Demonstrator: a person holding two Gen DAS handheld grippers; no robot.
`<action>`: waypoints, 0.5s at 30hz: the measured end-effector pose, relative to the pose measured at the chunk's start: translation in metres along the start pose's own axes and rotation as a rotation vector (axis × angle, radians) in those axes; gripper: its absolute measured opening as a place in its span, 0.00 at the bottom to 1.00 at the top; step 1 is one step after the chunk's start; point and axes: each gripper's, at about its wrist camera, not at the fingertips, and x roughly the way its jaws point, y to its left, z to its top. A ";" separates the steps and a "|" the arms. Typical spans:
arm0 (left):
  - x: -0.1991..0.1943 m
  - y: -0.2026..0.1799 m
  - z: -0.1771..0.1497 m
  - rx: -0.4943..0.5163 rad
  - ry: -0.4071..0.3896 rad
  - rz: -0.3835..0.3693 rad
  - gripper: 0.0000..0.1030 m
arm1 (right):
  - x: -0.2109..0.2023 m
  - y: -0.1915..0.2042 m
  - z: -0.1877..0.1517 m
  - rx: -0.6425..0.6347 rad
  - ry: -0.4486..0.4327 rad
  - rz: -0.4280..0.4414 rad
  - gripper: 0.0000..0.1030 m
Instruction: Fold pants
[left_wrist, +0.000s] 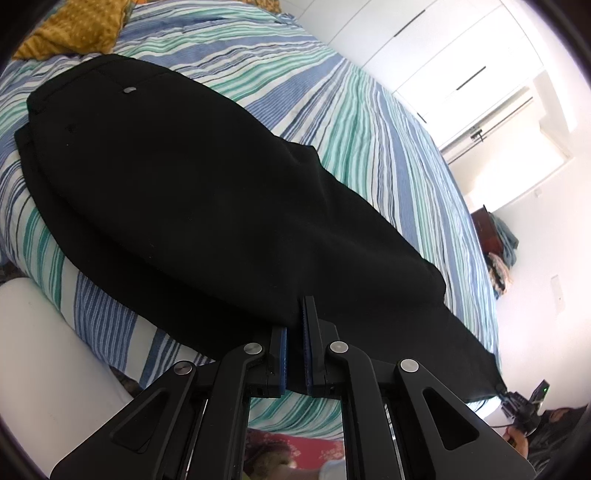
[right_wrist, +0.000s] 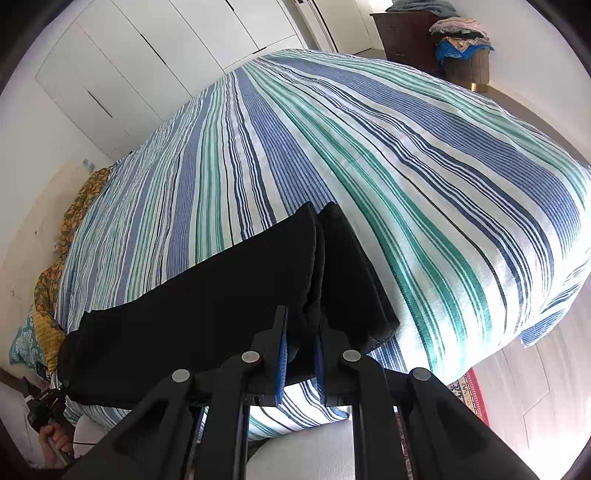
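Observation:
Black pants (left_wrist: 184, 192) lie lengthwise on a striped bed (left_wrist: 332, 122), waistband with a small button at the far end. My left gripper (left_wrist: 295, 332) is shut on the pants' near side edge. In the right wrist view the pants (right_wrist: 207, 317) stretch to the left, and their hem ends are bunched upward. My right gripper (right_wrist: 299, 354) is shut on that hem end, lifted a little above the bed (right_wrist: 369, 166). The other gripper shows far left in the right wrist view (right_wrist: 48, 402) and far right in the left wrist view (left_wrist: 524, 402).
A mustard patterned cover (left_wrist: 74, 29) lies at the bed's head. White wardrobe doors (right_wrist: 147, 55) line the far wall. A dark dresser (right_wrist: 406, 33) and a basket with piled clothes (right_wrist: 465, 51) stand beyond the bed's foot. A red rug (right_wrist: 476, 398) lies on the floor.

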 end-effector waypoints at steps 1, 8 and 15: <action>0.000 -0.001 -0.001 0.005 0.003 -0.001 0.05 | 0.000 -0.003 0.000 0.008 0.001 -0.008 0.13; 0.003 -0.010 -0.006 0.050 0.013 0.014 0.05 | 0.008 -0.016 0.001 -0.004 0.016 -0.064 0.13; 0.005 -0.006 -0.008 0.038 0.029 0.054 0.16 | 0.015 -0.021 0.000 0.014 0.017 -0.062 0.13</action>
